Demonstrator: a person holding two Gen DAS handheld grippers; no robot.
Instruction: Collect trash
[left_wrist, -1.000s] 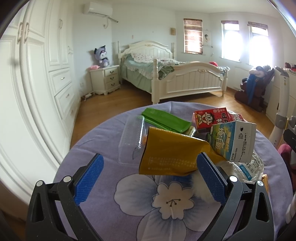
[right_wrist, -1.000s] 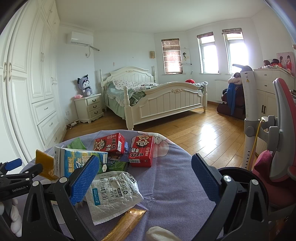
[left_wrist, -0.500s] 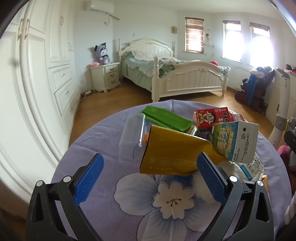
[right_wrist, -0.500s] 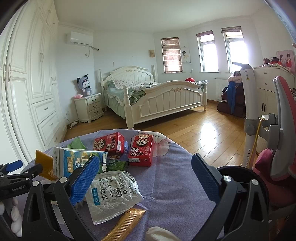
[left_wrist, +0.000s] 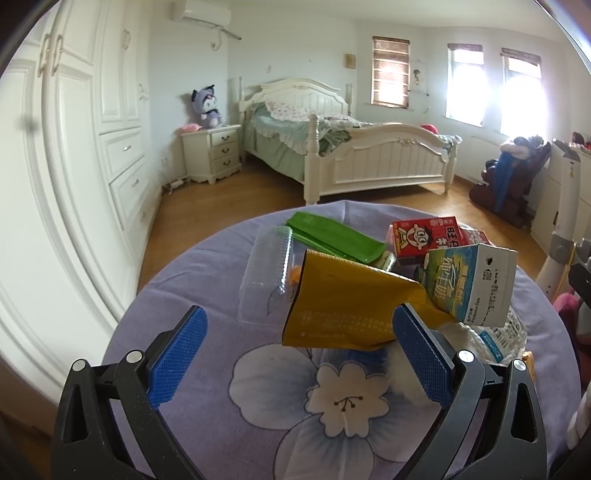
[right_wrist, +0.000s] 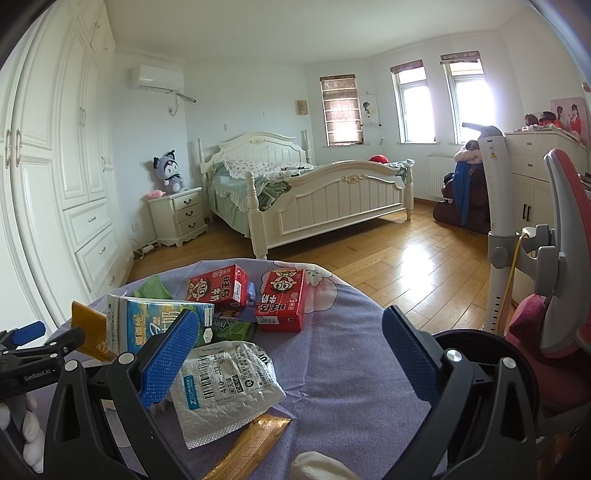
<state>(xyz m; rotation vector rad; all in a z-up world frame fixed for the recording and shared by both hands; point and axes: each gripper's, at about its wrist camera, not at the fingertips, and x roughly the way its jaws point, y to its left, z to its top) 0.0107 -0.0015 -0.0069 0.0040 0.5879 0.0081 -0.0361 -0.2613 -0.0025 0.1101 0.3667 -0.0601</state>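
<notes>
Trash lies on a round table with a purple flowered cloth (left_wrist: 221, 424). In the left wrist view my left gripper (left_wrist: 299, 347) is open and empty, just short of a yellow pouch (left_wrist: 343, 306). Beyond it lie a clear plastic tray (left_wrist: 266, 269), a green wrapper (left_wrist: 332, 240), a red carton (left_wrist: 424, 236) and a milk carton (left_wrist: 472, 284). In the right wrist view my right gripper (right_wrist: 291, 350) is open and empty above a white foil packet (right_wrist: 225, 380). The milk carton (right_wrist: 144, 325), two red cartons (right_wrist: 218, 288) (right_wrist: 282, 302) and a gold sachet (right_wrist: 251, 446) lie around it.
A black bin (right_wrist: 480, 354) stands off the table's right edge beside a red chair (right_wrist: 561, 258) and a white stand (right_wrist: 498, 236). White wardrobes (left_wrist: 74, 166) line the left wall. A bed (right_wrist: 314, 199) and wooden floor lie beyond.
The left gripper has pulled back and tilted slightly, so the trash sits a little lower in view. The right gripper has barely moved. Both stay open.
</notes>
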